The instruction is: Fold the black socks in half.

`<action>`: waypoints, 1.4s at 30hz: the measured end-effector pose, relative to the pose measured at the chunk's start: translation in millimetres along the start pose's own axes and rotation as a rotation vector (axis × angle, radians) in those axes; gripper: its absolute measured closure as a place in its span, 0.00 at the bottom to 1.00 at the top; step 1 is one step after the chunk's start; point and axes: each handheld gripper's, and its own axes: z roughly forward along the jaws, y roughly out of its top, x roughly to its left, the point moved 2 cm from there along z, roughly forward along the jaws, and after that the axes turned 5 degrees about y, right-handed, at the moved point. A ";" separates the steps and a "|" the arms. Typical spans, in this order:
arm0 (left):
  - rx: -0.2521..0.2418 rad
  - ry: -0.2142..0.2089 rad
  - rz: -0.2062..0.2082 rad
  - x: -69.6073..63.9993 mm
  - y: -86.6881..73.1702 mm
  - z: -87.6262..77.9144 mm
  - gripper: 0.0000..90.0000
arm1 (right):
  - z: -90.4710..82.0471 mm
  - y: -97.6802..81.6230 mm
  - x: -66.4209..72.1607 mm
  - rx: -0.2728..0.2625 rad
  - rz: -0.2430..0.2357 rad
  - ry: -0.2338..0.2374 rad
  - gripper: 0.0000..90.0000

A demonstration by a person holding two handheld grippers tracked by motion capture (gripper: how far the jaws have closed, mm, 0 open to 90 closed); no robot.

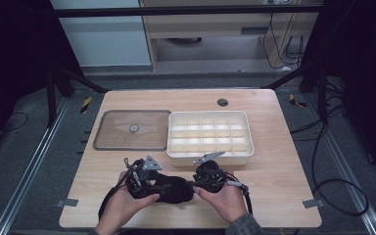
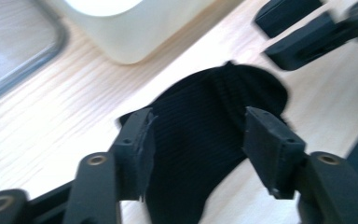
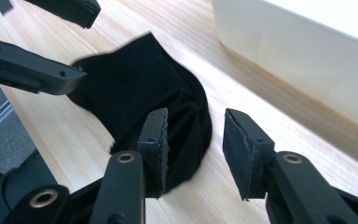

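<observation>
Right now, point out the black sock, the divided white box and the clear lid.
black sock (image 3: 140, 88), right gripper view, on its ribbed middle.
divided white box (image 1: 208, 156), high view, on its near wall.
clear lid (image 1: 108, 133), high view, on its flat pane.

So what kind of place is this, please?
Probably a lab recording station, not a home: a light wooden table on a dark metal frame, loose black cables on the grey floor, and two hand-held grippers over a black ribbed cloth.

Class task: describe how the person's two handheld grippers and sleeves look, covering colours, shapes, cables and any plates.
Both the left gripper and the right gripper are black, each topped by a grey three-cornered plate, with dark cables trailing. Their fingers are flat black blocks on arms with brass-coloured pivot rivets. One grey sleeve shows.
</observation>
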 end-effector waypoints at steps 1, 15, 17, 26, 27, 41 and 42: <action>0.001 0.007 -0.003 3.0 -1.8 -0.2 0.44 | 0.4 2.0 1.6 -0.002 0.003 -0.004 0.66; -0.034 0.054 -0.062 23.7 -30.2 -0.4 0.35 | 28.3 20.7 15.6 0.006 0.006 -0.057 0.58; -0.035 0.051 -0.064 24.0 -32.9 -0.7 0.34 | 32.9 22.8 15.8 0.010 0.017 -0.061 0.57; -0.012 0.050 -0.057 24.1 -46.4 3.3 0.32 | 43.9 21.6 8.9 0.052 0.022 -0.102 0.56; -0.011 0.050 -0.063 24.1 -48.0 4.0 0.32 | 43.4 20.5 7.3 0.058 0.025 -0.105 0.57; 0.019 -0.016 -0.051 17.7 -64.5 18.8 0.36 | 35.5 -0.5 1.5 0.099 0.022 -0.054 0.58; 0.019 -0.024 -0.054 17.4 -64.4 19.6 0.39 | 35.5 -1.0 1.9 0.100 0.023 -0.052 0.59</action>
